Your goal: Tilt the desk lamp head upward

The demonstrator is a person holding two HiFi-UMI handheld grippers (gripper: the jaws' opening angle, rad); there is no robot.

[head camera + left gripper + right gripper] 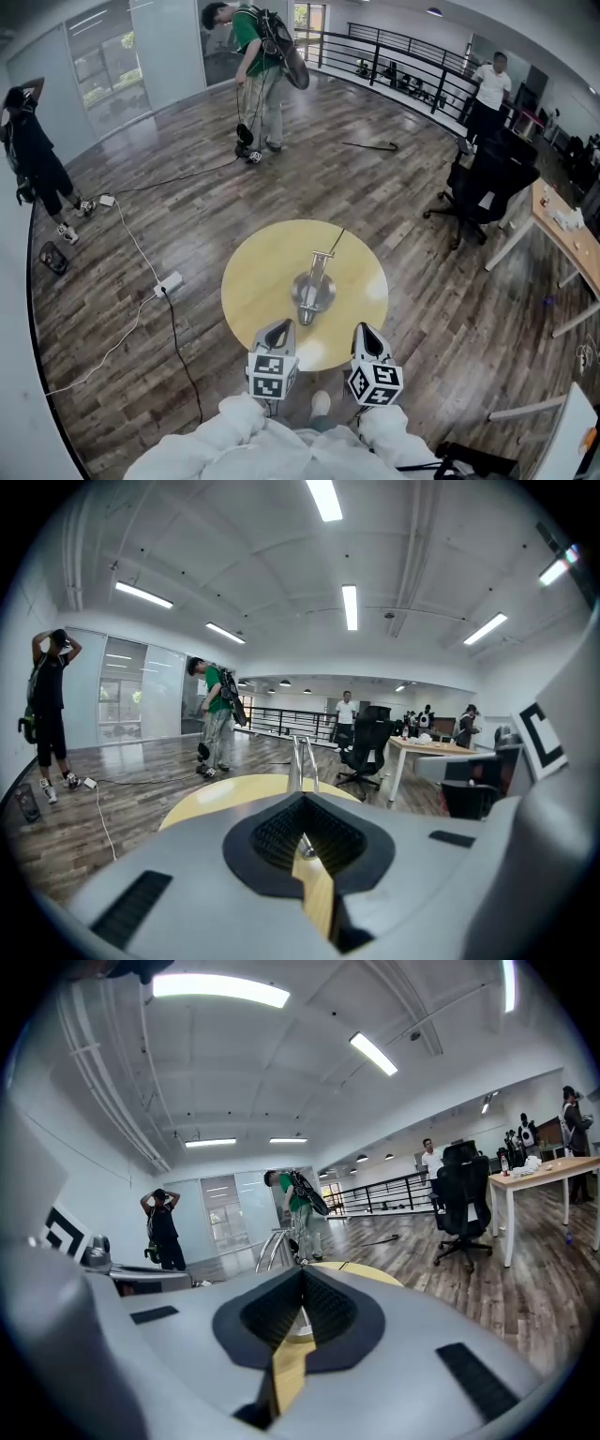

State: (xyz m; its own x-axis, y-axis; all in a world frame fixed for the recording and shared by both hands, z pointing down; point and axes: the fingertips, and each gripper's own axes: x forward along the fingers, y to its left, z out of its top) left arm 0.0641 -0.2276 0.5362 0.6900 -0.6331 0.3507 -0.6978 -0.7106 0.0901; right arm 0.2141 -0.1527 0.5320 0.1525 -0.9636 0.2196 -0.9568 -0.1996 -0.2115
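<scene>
A silver desk lamp (314, 284) stands in the middle of a round yellow table (253, 272), its arm rising from a round base. The lamp's thin metal arm (302, 761) shows just above the left gripper's jaws, and the lamp (273, 1250) again past the right gripper's jaws. My left gripper (278, 331) is at the table's near edge, left of the lamp, shut and empty. My right gripper (367, 338) hangs at the near edge to the lamp's right, also shut with nothing in it. Both are apart from the lamp.
A thin cable (336, 240) runs off the table's far side. A black office chair (483, 183) and a wooden desk (567, 230) stand at the right. A power strip (168, 283) with cords lies on the floor at left. People stand farther off.
</scene>
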